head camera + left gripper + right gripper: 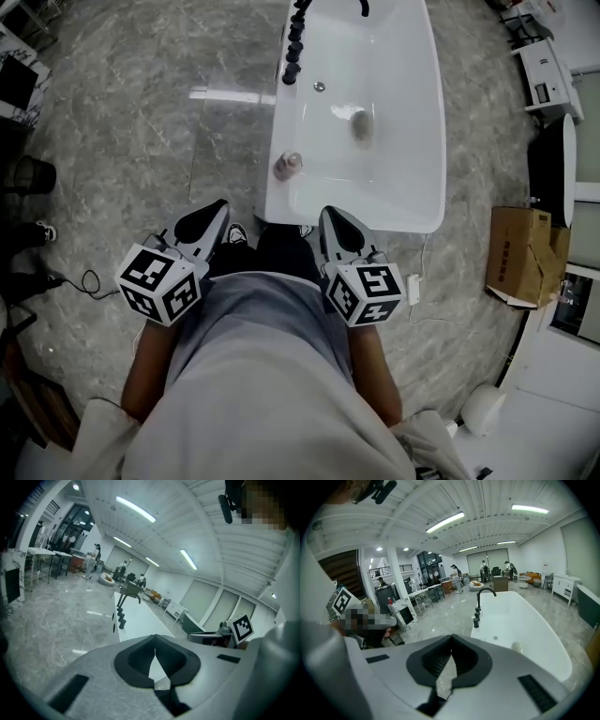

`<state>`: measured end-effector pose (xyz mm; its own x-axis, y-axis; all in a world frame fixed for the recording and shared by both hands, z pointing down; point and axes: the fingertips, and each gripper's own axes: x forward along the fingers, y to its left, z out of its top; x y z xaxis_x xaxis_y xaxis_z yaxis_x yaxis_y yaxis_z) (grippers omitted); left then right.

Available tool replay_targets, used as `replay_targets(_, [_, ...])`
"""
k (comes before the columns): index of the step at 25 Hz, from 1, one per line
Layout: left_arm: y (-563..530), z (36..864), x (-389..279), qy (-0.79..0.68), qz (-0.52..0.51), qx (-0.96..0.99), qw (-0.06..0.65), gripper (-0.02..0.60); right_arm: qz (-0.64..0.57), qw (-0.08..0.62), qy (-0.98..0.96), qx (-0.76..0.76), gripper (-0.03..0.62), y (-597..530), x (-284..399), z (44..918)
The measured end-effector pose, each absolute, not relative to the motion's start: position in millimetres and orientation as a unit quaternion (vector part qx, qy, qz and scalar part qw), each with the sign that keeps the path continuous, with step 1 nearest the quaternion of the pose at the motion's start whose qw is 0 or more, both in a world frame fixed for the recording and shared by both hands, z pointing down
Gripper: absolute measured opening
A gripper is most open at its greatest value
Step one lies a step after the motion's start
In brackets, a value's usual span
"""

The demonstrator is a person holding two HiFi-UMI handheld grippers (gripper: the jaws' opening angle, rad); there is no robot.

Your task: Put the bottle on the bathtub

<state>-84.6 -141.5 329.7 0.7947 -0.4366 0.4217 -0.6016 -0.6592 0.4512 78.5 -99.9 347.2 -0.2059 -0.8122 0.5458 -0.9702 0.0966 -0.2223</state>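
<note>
Reading the task as all but finished, with the bottle point(288, 166) standing upright on the left rim of the bathtub point(433, 169), left of centre in the head view, below the black tap fittings point(292, 52) and well apart from both tools. Holding the left gripper point(214, 216) and the right gripper point(335, 217) low in the frame, close against the torso, tips pointing up-frame toward the near end of the tub and angling somewhat downward. Pressing both pairs of jaws together with nothing between them, as each gripper view shows, only floor and tub showing through the slit. Calling for little next, by this reading: checking that the bottle is sitting steady on the narrow rim, and avoiding any nudge to it while backing away.
</note>
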Motion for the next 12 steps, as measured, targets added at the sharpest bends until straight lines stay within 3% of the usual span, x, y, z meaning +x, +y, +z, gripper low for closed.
replay_targets(12, [-143.5, 332.2, -89.5, -0.283, 0.148, 0.901, 0.292, 0.006, 0.283, 0.163, -0.719, 0.614, 0.012, -103.6, 75.4, 356.9])
